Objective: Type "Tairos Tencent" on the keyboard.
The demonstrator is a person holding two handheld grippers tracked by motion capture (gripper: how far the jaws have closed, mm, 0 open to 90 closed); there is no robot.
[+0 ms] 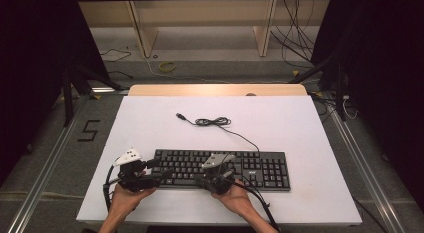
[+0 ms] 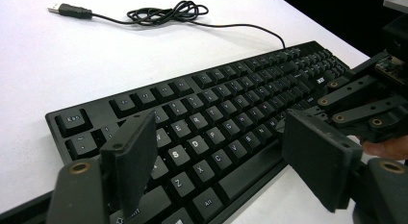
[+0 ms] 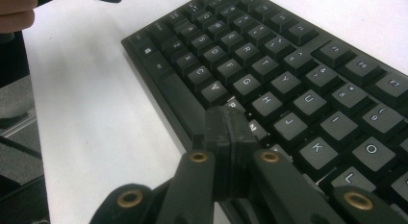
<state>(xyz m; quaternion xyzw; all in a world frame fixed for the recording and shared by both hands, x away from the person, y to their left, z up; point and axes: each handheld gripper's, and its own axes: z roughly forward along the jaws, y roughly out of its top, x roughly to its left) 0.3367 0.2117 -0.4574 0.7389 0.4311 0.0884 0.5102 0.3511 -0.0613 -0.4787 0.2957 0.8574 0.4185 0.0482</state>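
Observation:
A black keyboard point(image 1: 260, 168) lies on the white table point(image 1: 150, 128), near its front edge. Its cable point(image 1: 214, 122) coils behind it and ends in a loose USB plug point(image 1: 180, 115). My left gripper point(image 1: 165, 174) is open over the keyboard's lower left corner, with nothing between its jaws. From the left gripper view the keyboard point(image 2: 216, 108) stretches away between the open left gripper point(image 2: 219, 132). My right gripper point(image 1: 200, 179) is shut and empty. Its tip point(image 3: 226, 119) rests by the B and N keys of the keyboard point(image 3: 298, 65). The right gripper point(image 2: 312, 110) points toward the left one.
Bare white tabletop spreads behind and left of the keyboard. A wooden strip point(image 1: 217, 89) edges the table's far side. On the floor beyond are loose cables point(image 1: 167, 66) and wooden shelf legs point(image 1: 145, 33). Metal rails point(image 1: 45, 168) run along both sides.

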